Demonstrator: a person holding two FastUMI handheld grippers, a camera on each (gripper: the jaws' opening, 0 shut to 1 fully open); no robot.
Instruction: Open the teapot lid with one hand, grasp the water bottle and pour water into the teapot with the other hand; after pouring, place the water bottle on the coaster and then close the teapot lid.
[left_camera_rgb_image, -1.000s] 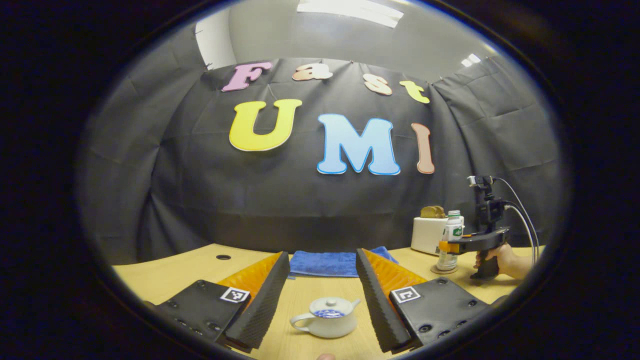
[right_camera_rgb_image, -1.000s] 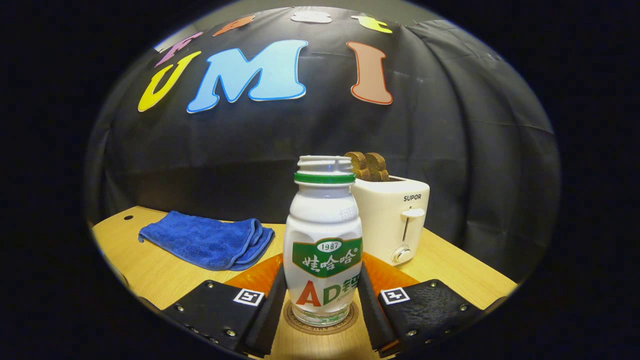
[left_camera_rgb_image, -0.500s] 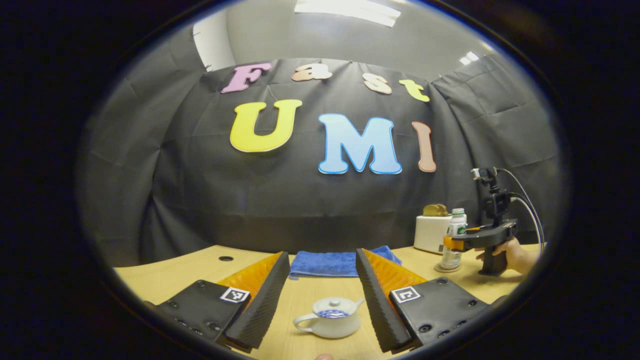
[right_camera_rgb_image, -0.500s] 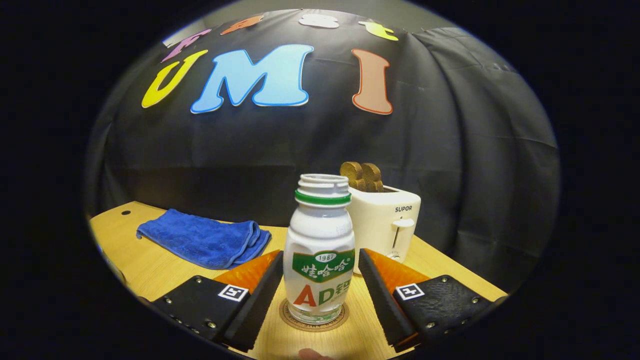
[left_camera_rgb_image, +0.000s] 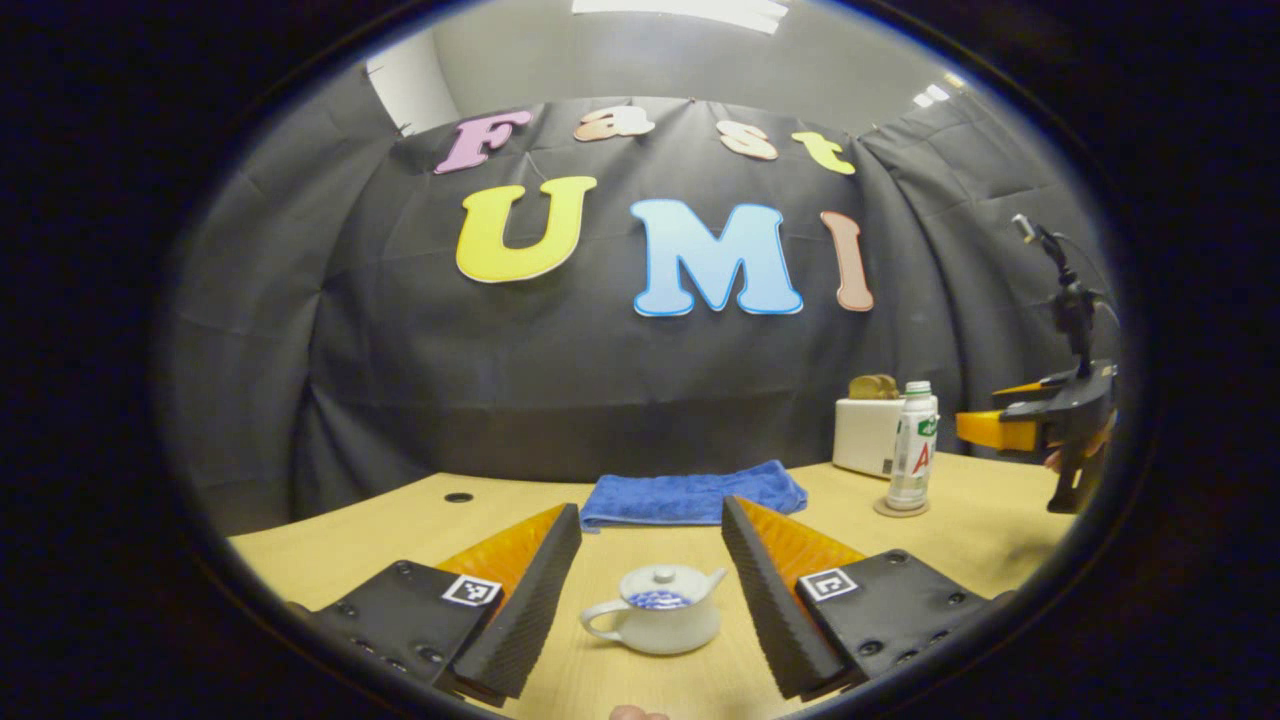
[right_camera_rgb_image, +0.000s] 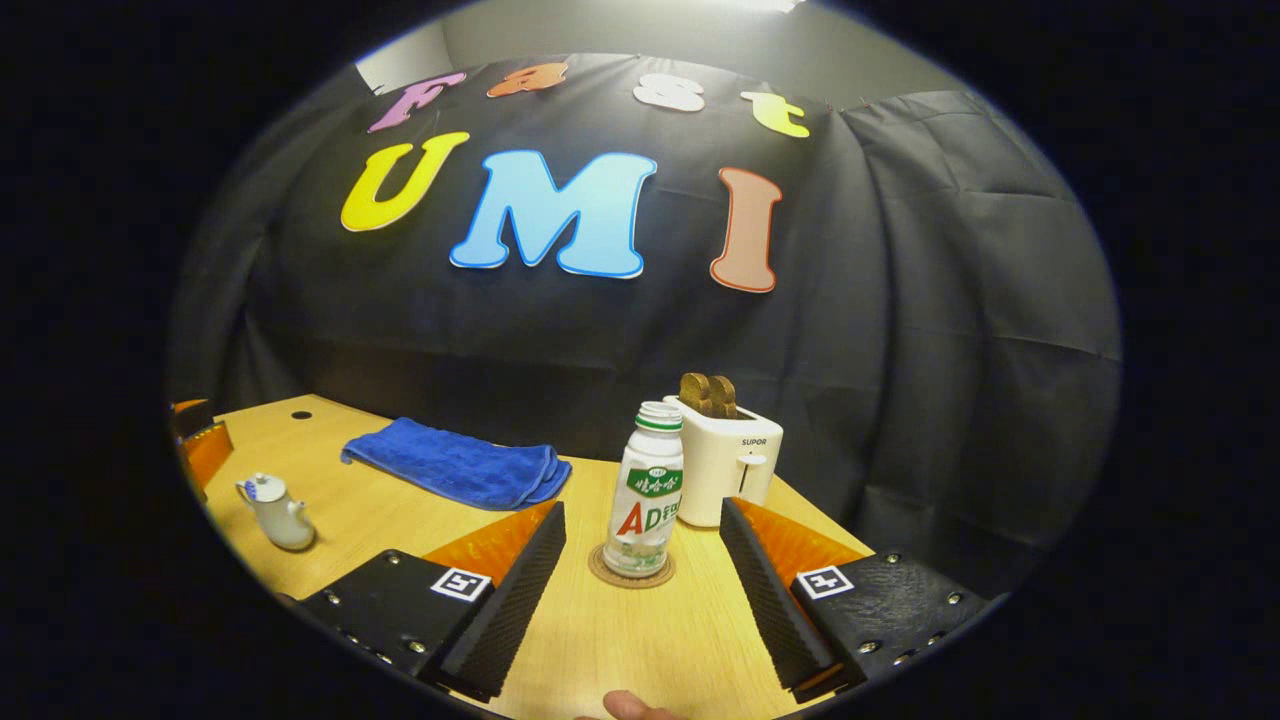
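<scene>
The water bottle (right_camera_rgb_image: 645, 490) stands upright and uncapped on the coaster (right_camera_rgb_image: 630, 570), and the lidded teapot (left_camera_rgb_image: 655, 620) sits well apart from it, which fits either the task's outset or its end. Both the left hand-held gripper (left_camera_rgb_image: 650, 600) and right hand-held gripper (right_camera_rgb_image: 640, 590) are spread, holding nothing. Behind the bottle on the wooden tabletop (right_camera_rgb_image: 620, 650) stand a toaster (right_camera_rgb_image: 725, 465) and a blue towel (right_camera_rgb_image: 455, 470).

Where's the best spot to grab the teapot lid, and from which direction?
Take the small round knob on top of the lid, coming straight down with the left gripper, probably the safest. The lid is a low dome seated flush on the upright teapot, so the knob is its one raised part; handle and spout jut sideways.
</scene>
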